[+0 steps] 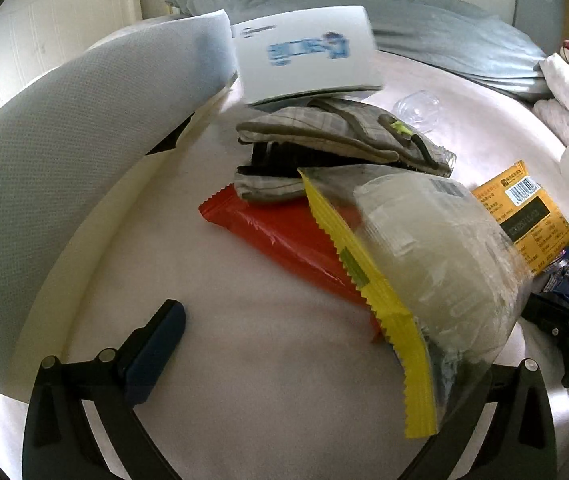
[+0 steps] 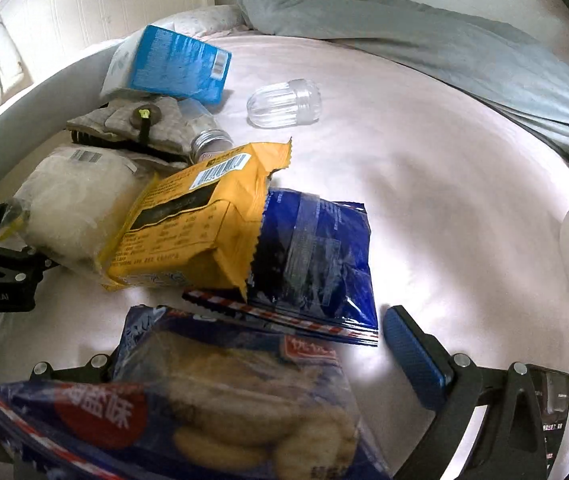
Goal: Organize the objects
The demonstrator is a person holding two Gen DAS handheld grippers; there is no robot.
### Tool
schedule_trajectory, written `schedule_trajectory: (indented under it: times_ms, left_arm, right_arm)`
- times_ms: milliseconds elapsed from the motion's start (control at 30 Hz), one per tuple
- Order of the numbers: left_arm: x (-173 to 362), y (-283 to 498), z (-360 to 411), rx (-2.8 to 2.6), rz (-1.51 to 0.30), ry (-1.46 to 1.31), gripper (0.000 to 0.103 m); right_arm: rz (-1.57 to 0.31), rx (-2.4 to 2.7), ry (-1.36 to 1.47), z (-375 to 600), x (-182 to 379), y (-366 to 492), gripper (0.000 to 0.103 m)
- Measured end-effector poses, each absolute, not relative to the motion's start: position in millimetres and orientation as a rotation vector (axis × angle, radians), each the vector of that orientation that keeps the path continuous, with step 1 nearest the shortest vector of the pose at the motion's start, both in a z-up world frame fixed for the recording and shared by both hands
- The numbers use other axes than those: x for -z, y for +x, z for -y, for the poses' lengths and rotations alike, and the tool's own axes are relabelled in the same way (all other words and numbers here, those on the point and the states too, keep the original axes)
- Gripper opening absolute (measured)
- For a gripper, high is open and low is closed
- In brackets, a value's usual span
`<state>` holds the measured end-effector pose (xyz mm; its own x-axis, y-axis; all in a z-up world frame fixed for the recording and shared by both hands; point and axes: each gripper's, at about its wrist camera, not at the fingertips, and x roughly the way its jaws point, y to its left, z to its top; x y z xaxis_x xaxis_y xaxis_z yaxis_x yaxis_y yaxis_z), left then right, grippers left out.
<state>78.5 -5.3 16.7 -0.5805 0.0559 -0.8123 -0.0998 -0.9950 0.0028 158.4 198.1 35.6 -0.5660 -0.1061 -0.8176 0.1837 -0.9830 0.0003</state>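
Right wrist view shows the right gripper spread wide around a blue biscuit packet, which lies across the left finger and short of the right pad; whether it is pinched cannot be told. Just beyond sits the snack pile on the bed sheet: a yellow packet overlapping a dark blue packet.

Left wrist view has the left gripper wide open, with a clear bun packet lying over its right finger, over a red packet.

To sort well, each gripper should probably close on a packet's sealed edge, not its soft middle.

Counted: five packets, one plaid pouch, one box, one clear cap, one jar.
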Motion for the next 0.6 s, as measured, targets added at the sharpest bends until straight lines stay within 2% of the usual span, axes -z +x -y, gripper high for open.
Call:
schedule_trajectory:
  times_ms: [600]
  left_arm:
    - [-18.8, 80.9, -10.7, -2.717, -0.075, -1.394, 0.102]
  right_arm:
    - [-0.121, 2.642, 1.369, -198.6, -37.8, 154.7, 0.103]
